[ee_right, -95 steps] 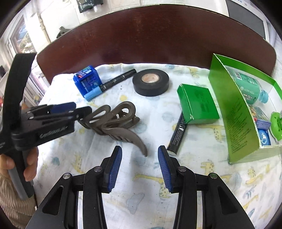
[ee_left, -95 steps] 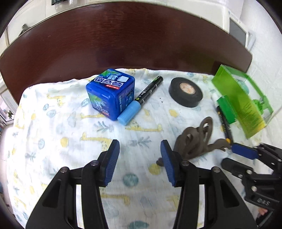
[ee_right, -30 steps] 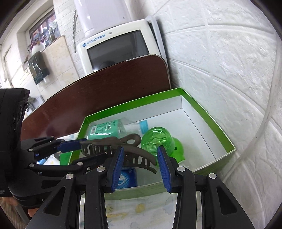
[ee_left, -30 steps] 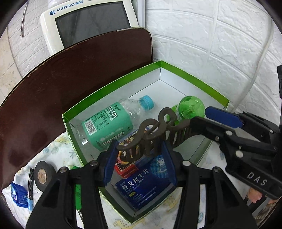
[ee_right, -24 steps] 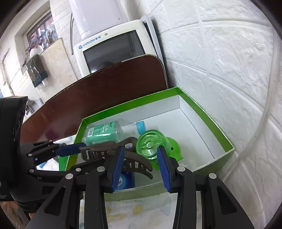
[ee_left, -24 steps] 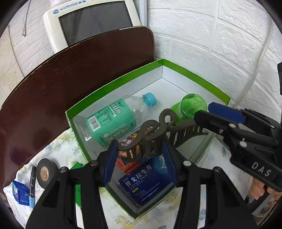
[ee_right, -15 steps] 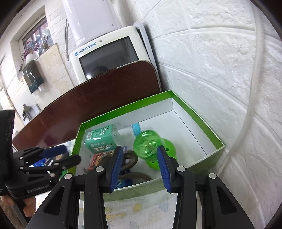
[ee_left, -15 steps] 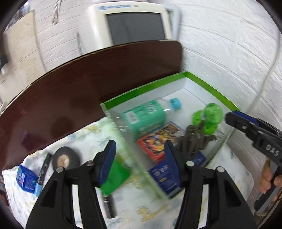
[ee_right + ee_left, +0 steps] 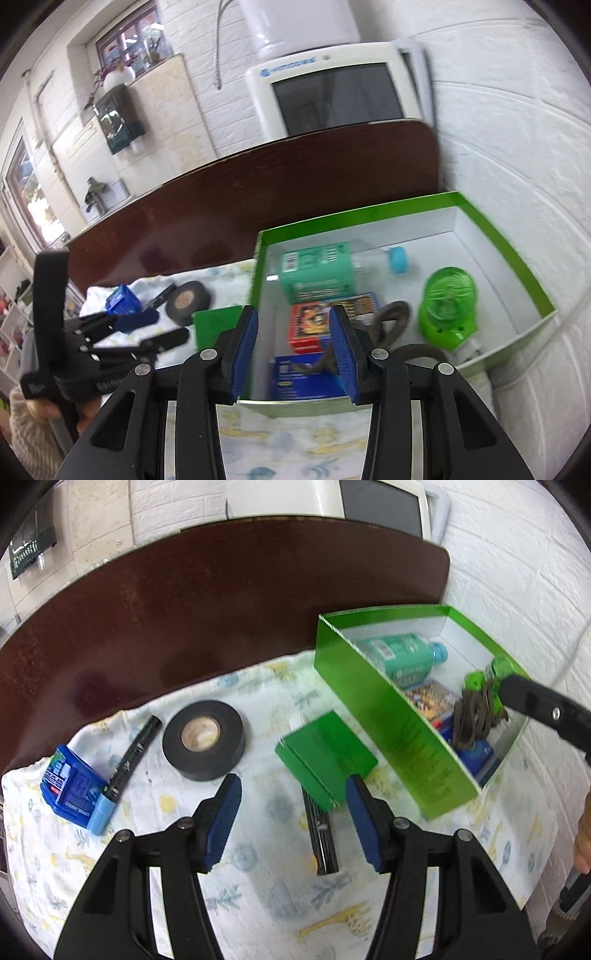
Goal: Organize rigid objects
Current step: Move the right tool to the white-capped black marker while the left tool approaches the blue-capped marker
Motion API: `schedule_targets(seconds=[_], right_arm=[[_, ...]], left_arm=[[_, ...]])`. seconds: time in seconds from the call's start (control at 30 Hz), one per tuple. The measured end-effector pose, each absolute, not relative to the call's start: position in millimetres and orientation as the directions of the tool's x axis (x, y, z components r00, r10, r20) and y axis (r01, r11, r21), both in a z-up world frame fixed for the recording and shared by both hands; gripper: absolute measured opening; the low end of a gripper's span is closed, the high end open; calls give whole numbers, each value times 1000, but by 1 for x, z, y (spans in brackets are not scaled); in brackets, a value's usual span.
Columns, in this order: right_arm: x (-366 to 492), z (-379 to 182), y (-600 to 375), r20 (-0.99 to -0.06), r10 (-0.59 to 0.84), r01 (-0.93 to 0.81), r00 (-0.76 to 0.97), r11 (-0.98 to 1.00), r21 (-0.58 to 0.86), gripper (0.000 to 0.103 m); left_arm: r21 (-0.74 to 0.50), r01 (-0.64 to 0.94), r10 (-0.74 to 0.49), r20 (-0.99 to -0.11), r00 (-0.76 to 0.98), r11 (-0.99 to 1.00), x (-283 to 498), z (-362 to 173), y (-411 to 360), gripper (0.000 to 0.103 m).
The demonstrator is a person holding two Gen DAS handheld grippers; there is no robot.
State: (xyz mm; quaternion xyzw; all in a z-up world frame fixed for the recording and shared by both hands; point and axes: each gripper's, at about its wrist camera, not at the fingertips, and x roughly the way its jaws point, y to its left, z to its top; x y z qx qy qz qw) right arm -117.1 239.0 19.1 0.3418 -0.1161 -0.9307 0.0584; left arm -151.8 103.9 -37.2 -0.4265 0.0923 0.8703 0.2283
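Note:
The brown hair claw clip (image 9: 474, 720) lies inside the green box (image 9: 391, 716), on a blue packet; it also shows in the right wrist view (image 9: 391, 325). My left gripper (image 9: 293, 819) is open and empty above the cloth, near a small green box (image 9: 325, 755) and a black marker (image 9: 320, 843). My right gripper (image 9: 293, 350) is open and empty over the near wall of the green box (image 9: 532, 280). A black tape roll (image 9: 204, 734), a blue box (image 9: 70, 786) and a blue-capped marker (image 9: 125, 771) lie at the left.
The green box also holds a teal bottle (image 9: 325, 269), a green round toy (image 9: 448, 306), a red packet (image 9: 314, 325) and a blue packet (image 9: 299, 373). A dark wooden board (image 9: 221, 602) stands behind the cloth. A white wall (image 9: 535, 602) is at the right.
Both grippers carried the claw clip over the green box and let it go inside. My left gripper has since swung back left over the cloth. My right gripper stays over the box.

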Motion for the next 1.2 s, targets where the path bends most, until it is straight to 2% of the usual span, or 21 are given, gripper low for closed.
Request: schedule_targets(seconds=[0.13, 0.27, 0.4, 0.57, 0.7, 0.83, 0.9, 1.1, 1.2], right_arm=[[-123, 19, 218, -633, -221, 68, -742, -964, 257, 42], [-129, 16, 185, -658, -238, 113, -714, -967, 227, 42], [-130, 11, 170, -678, -243, 134, -693, -968, 210, 42], [-134, -12, 138, -738, -269, 149, -619, -963, 226, 42], [-138, -34, 115, -791, -268, 148, -550, -963, 223, 42], [-144, -52, 106, -837, -188, 81, -513, -982, 171, 42], [-148, -56, 106, -848, -171, 54, -502, -985, 167, 42], [-160, -68, 107, -872, -128, 2, -473, -990, 144, 42], [-164, -70, 104, -868, -108, 11, -484, -993, 118, 40]], left_arm=[[-43, -513, 334, -804, -491, -858, -146, -55, 108, 58], [-4, -501, 305, -797, -521, -865, -143, -61, 98, 58], [7, -414, 253, -781, -571, -910, -156, -57, 54, 58], [9, -313, 192, -773, -605, -950, -189, -55, 5, 53], [35, -347, 189, -785, -590, -937, -210, -59, -1, 50], [89, -389, 166, -801, -575, -917, -230, -67, 8, 49], [103, -393, 152, -809, -568, -914, -241, -71, 9, 47], [178, -416, 98, -821, -562, -892, -257, -74, 8, 23], [213, -441, 80, -826, -557, -872, -255, -75, 8, 20]])
